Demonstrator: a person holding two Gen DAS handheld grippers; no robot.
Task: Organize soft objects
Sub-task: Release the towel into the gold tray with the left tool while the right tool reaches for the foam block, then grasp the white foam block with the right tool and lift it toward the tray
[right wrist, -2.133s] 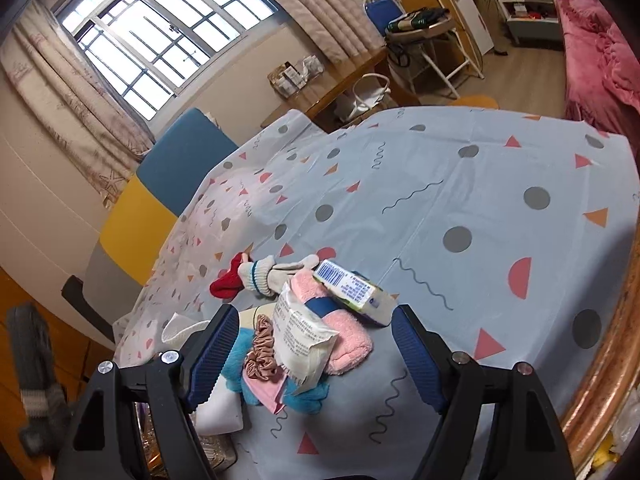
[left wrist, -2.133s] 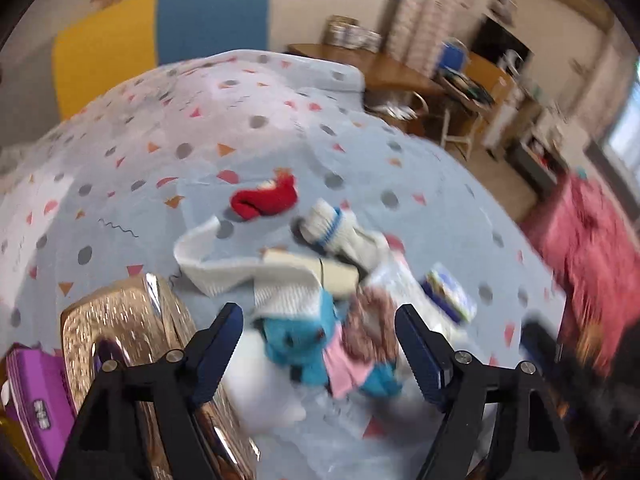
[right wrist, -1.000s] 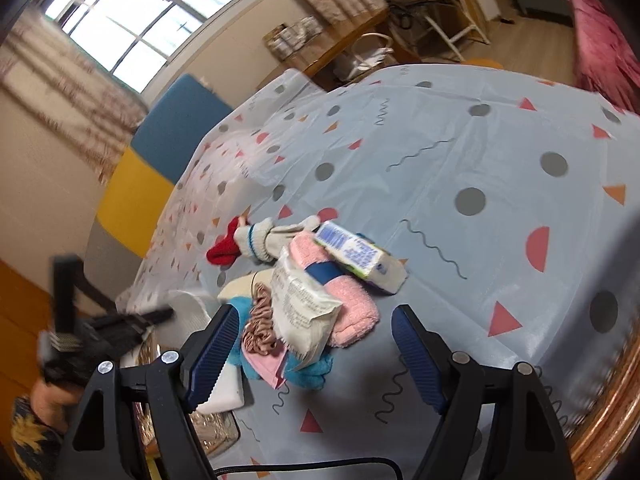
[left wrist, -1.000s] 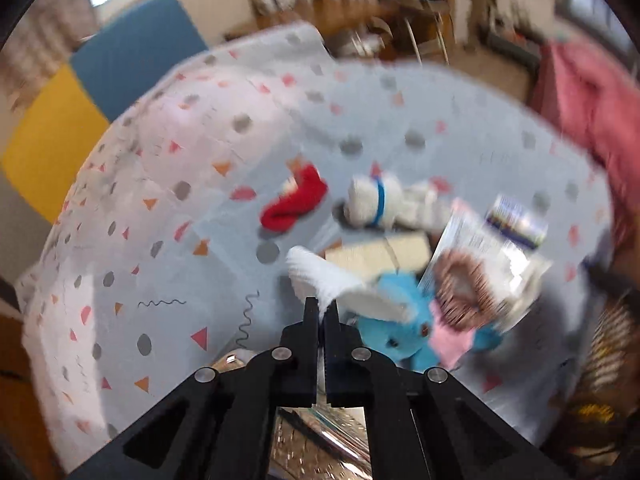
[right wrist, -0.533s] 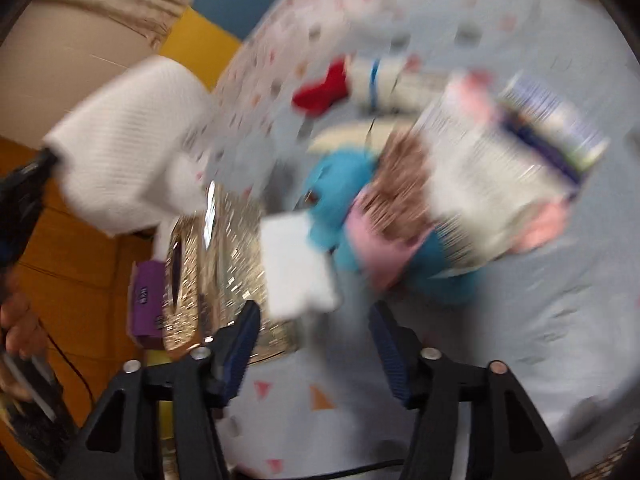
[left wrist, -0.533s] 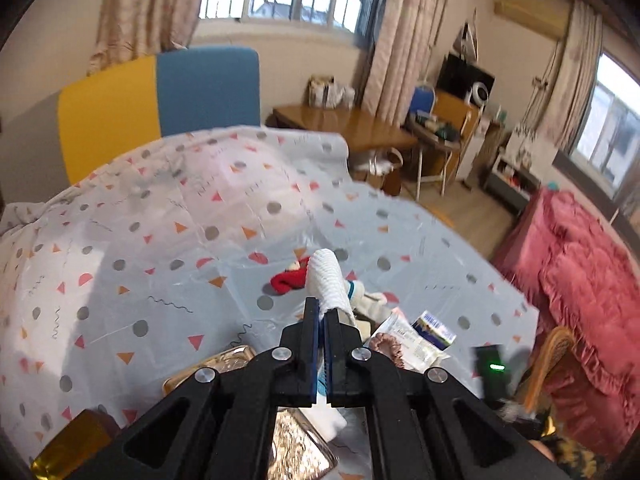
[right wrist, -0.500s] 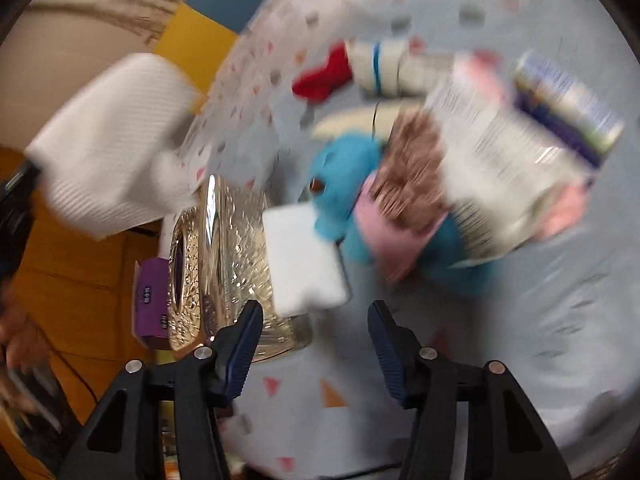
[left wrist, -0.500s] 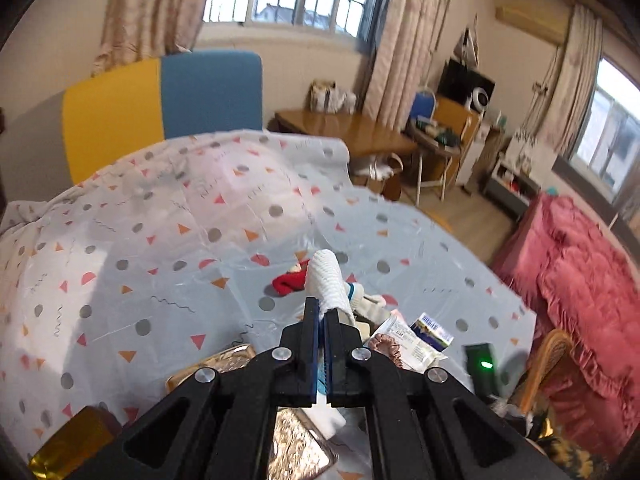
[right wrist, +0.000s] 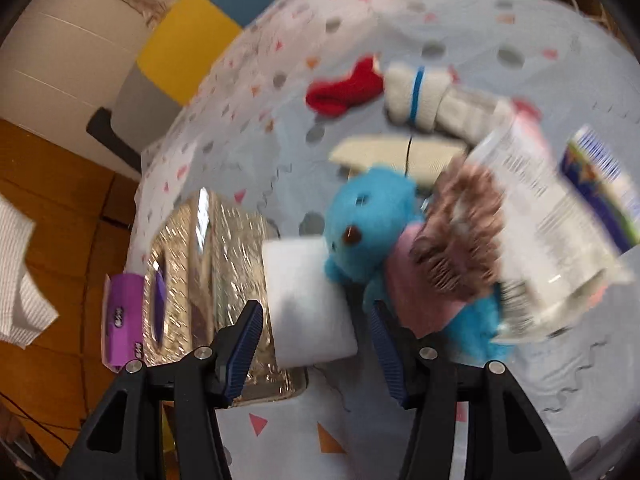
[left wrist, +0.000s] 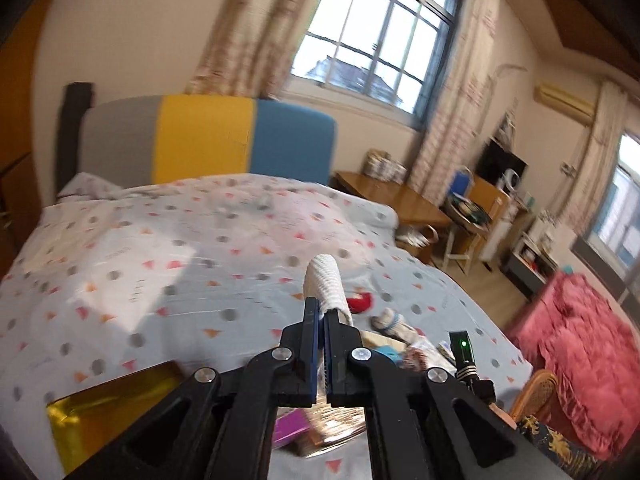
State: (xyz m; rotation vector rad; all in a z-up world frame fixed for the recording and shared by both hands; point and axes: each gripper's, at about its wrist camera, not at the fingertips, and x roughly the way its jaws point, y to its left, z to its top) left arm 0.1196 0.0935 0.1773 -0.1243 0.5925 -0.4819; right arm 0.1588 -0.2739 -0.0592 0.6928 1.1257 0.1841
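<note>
My left gripper (left wrist: pixel 322 312) is shut on a white knitted cloth (left wrist: pixel 326 284), held high above the bed; the cloth also hangs at the left edge of the right wrist view (right wrist: pixel 18 276). My right gripper (right wrist: pixel 316 336) is open, its fingers either side of a white foam block (right wrist: pixel 306 300) that leans on a shiny gold tray (right wrist: pixel 204 264). Beside it lies a pile: a blue plush toy (right wrist: pixel 372 216), a brown scrunchie (right wrist: pixel 460 236), a plastic packet (right wrist: pixel 544 240), a white sock with a blue stripe (right wrist: pixel 424 94) and a red sock (right wrist: pixel 344 88).
A purple box (right wrist: pixel 120 316) sits at the tray's left edge. A gold box (left wrist: pixel 100 412) lies near the bed's front corner. A headboard (left wrist: pixel 200 144) stands behind, a wicker chair (left wrist: pixel 536 392) and pink bedding (left wrist: pixel 588 344) to the right.
My left gripper closed on the white cloth and lifted it high off the pile. My right gripper dropped toward the pile and now brackets the white foam block.
</note>
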